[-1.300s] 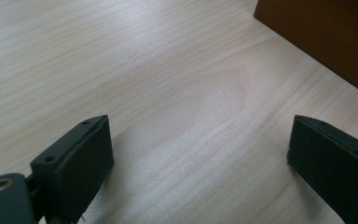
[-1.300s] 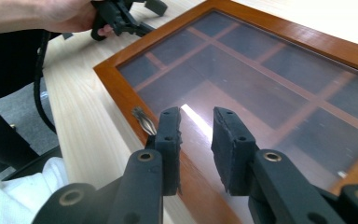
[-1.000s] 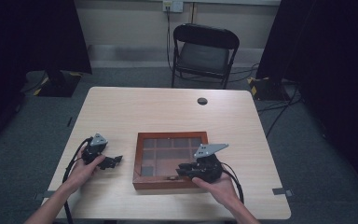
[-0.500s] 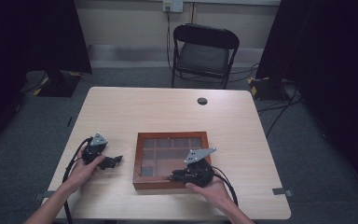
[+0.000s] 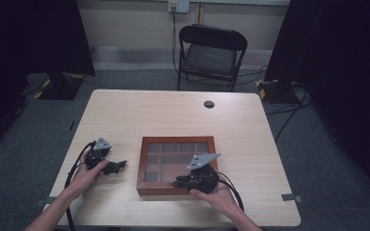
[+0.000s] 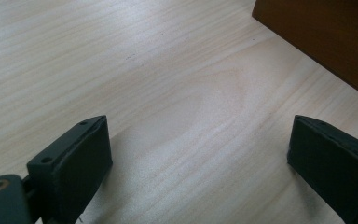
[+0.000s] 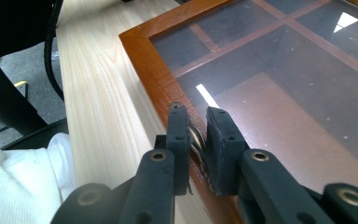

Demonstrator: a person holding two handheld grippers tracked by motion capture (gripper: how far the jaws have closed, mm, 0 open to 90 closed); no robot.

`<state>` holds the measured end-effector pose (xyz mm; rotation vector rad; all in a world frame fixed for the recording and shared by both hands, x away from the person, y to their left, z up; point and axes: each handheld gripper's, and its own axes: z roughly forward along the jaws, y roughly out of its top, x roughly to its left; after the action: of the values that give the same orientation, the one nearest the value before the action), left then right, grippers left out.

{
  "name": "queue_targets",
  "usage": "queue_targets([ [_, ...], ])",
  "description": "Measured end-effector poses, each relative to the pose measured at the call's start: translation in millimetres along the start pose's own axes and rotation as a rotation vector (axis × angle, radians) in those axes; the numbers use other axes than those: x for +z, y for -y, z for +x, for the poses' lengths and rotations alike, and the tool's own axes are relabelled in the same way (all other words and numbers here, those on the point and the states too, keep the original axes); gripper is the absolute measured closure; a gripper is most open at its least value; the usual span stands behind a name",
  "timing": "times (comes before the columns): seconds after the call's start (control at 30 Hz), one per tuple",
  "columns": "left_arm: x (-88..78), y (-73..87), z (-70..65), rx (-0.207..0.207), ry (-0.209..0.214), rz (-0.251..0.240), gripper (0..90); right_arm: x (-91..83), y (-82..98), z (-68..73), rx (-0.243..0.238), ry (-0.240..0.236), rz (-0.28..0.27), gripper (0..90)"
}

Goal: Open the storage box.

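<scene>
The right hand-held gripper (image 7: 197,122), its jaws just closing, clenches a small metal handle (image 7: 197,138) on the front edge of the glass-lidded brown wooden box (image 5: 144,163) mid-worktop (image 5: 173,115). The left hand-held gripper (image 5: 117,166) rests released beside the box.

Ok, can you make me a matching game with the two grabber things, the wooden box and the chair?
Things:
1. left gripper
2. right gripper
3. wooden box
4. folding chair

States or places:
A. on the floor behind the table
B. fingers wide apart over bare table
C. lid down, dark glass top
D. fingers squeezed on a small metal handle at the box's front edge

Pairs: 1-B, 2-D, 3-C, 4-A
</scene>
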<state>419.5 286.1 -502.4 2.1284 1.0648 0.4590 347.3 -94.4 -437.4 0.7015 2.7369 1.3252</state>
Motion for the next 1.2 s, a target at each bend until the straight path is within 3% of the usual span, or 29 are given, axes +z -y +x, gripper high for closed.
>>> queue_targets([
  [0.23, 0.0, -0.1, 0.2, 0.003, 0.001, 0.001, 5.5, 0.2, -2.9, 0.3, 0.0, -0.009, 0.008, 80.7],
  [0.63, 0.0, 0.0, 0.2, 0.003, 0.001, 0.001, 5.4, -10.7, -11.0, -1.4, 0.002, -0.025, -0.04, 81.0],
  [1.2, 0.0, 0.0, -0.1, -0.002, 0.001, 0.001, 5.5, -18.3, -18.1, -2.5, -0.002, -0.035, -0.049, 81.4],
])
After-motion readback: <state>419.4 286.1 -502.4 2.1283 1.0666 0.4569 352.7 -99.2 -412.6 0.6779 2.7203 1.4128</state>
